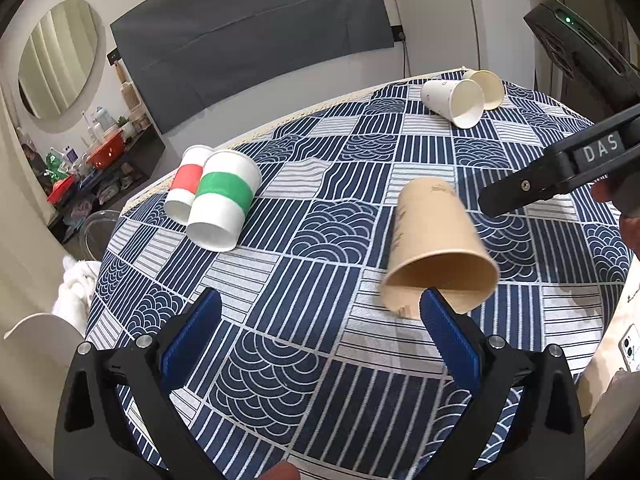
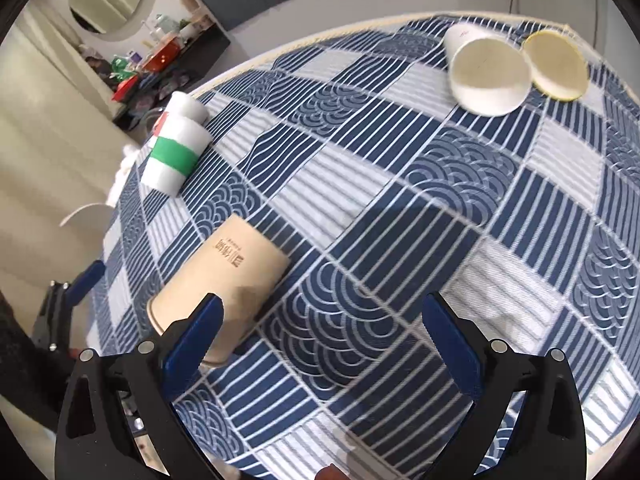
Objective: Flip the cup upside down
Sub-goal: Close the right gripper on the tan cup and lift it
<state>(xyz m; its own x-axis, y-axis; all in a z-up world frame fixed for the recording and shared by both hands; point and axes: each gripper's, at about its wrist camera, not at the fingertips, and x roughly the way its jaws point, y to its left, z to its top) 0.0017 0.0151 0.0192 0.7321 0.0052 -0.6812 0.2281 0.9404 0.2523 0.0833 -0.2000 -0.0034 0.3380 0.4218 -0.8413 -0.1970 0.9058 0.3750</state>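
A tan paper cup [image 1: 436, 240] is tilted over the blue patterned tablecloth [image 1: 320, 240], mouth toward me, blurred; whether it touches the cloth I cannot tell. It also shows in the right wrist view [image 2: 228, 280], on its side. My left gripper [image 1: 320, 332] is open and empty, its right blue pad [image 1: 448, 336] just in front of the cup's rim. My right gripper [image 2: 320, 332] is open and empty, its left pad [image 2: 192, 336] overlapping the cup. The right gripper's black body [image 1: 560, 168] shows at the right of the left wrist view.
A green-banded white cup [image 1: 224, 204] and a red-banded white cup [image 1: 186, 184] lie side by side at the left. A white cup [image 1: 456, 100] and a cream cup [image 1: 488, 88] lie at the far right edge. A white chair back [image 1: 44, 336] stands at the left.
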